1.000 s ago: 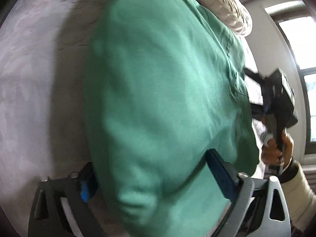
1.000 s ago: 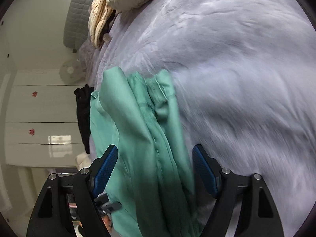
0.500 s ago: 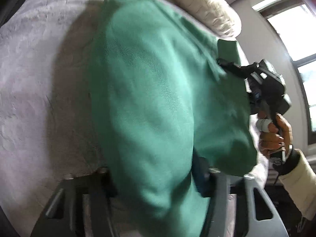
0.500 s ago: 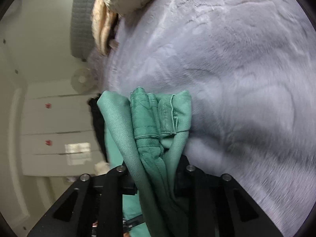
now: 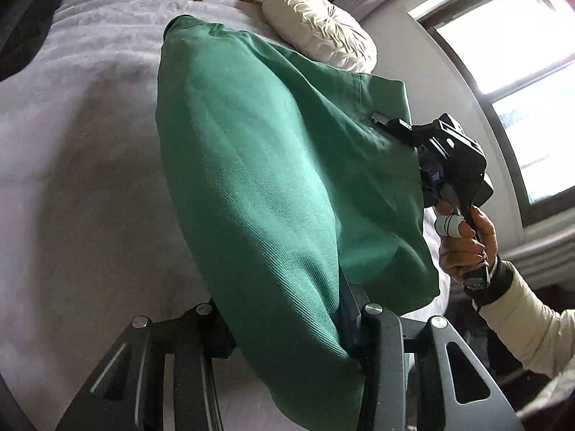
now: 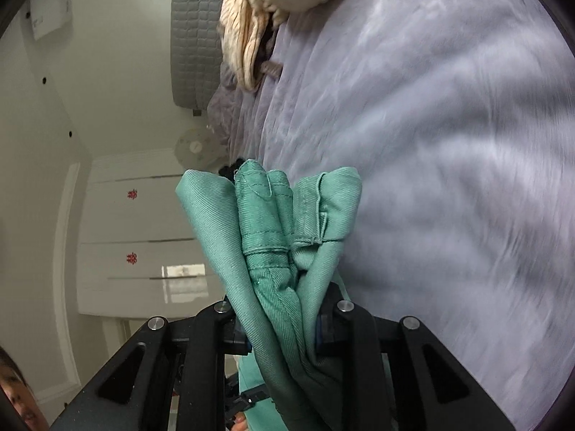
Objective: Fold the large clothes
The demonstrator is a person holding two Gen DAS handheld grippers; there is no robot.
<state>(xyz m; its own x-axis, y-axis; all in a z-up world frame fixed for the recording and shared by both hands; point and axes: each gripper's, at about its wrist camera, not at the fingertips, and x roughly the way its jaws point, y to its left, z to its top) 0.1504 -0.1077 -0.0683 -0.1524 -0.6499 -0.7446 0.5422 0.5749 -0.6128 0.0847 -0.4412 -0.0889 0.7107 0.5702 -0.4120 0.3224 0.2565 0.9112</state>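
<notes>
A green garment [image 5: 273, 186] hangs lifted over a bed covered in a pale lilac blanket [image 5: 79, 151], pinched at two places; the left hand-held gripper [image 5: 287, 327] is closed tight on a thick fold of the cloth, which spills down across its jaws; the right hand-held gripper [image 6: 284, 323] is likewise clamped on a bunched, seamed edge of the same garment, folds standing up between its fingers; seen from the left wrist, a hand [image 5: 463, 244] in a cream sleeve grips the right tool's handle beside a bright window [image 5: 521, 82]; cream cushions [image 5: 320, 36] lie at the bed's far end.
</notes>
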